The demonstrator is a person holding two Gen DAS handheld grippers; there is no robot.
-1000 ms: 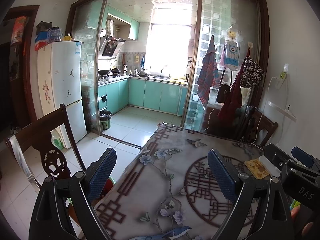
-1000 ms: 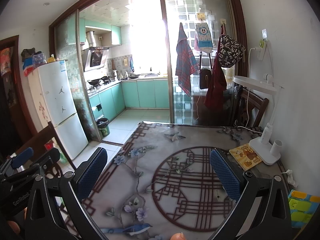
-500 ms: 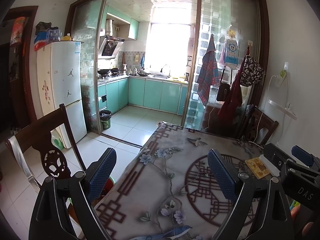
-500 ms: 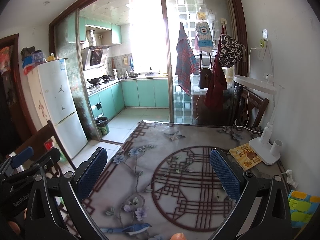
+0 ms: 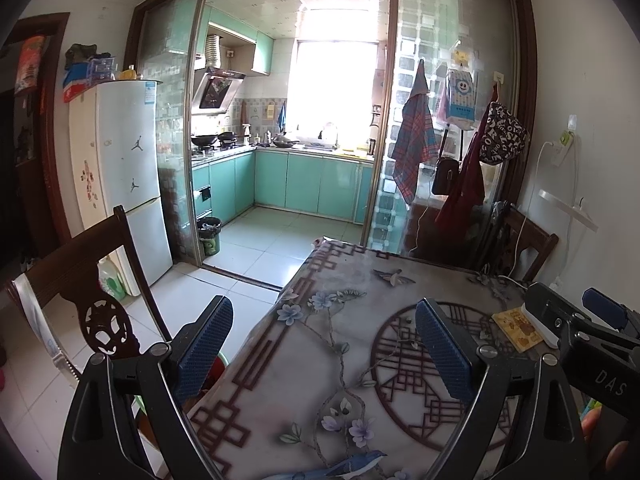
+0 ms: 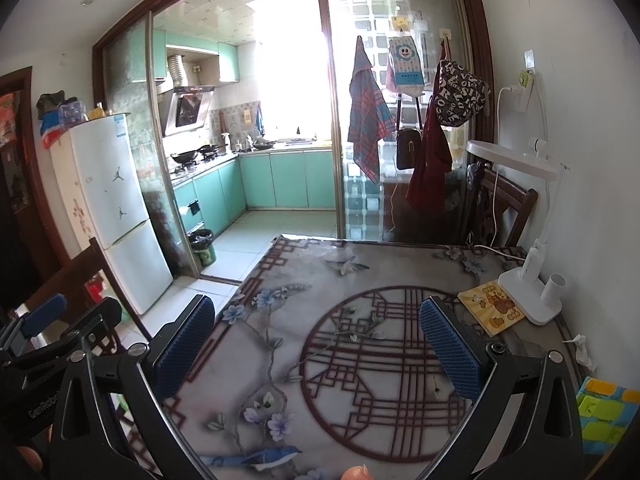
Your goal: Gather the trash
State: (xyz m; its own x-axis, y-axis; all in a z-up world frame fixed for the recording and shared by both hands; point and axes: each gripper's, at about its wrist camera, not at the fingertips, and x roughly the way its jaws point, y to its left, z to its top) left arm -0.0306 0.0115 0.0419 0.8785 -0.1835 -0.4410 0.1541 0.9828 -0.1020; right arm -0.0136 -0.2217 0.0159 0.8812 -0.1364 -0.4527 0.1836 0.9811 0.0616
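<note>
Nearest to you, your left tool [image 5: 322,344] hangs over the near left part of the bench [image 5: 320,364] with its blue pads spread wide and nothing between them, and your right tool [image 6: 316,340] hangs beside it over the round pattern on the cloth, just as wide and just as empty. So nothing has been picked up: judging by this, the collecting has not begun and all of it is left. The trash you can actually see is small. A crumpled bit of white paper [image 6: 581,351] lies at the right edge of the bench, near the wall and just this side of the white desk lamp [image 6: 530,296], and it looks like the first thing to take. A few tiny scraps [image 6: 354,337] are scattered on the round pattern, too small to say what they are. Beside the lamp base lies a yellow booklet [image 6: 490,308]; whether that counts as trash I cannot tell. At the near right corner sits a bright green and blue toy [image 6: 604,412], probably not rubbish. Farther off, across the tiled floor and just inside the kitchen doorway, stands a dark bin [image 6: 202,246] with a liner, well apart from the bench; that seems the likely place for whatever you gather.
</note>
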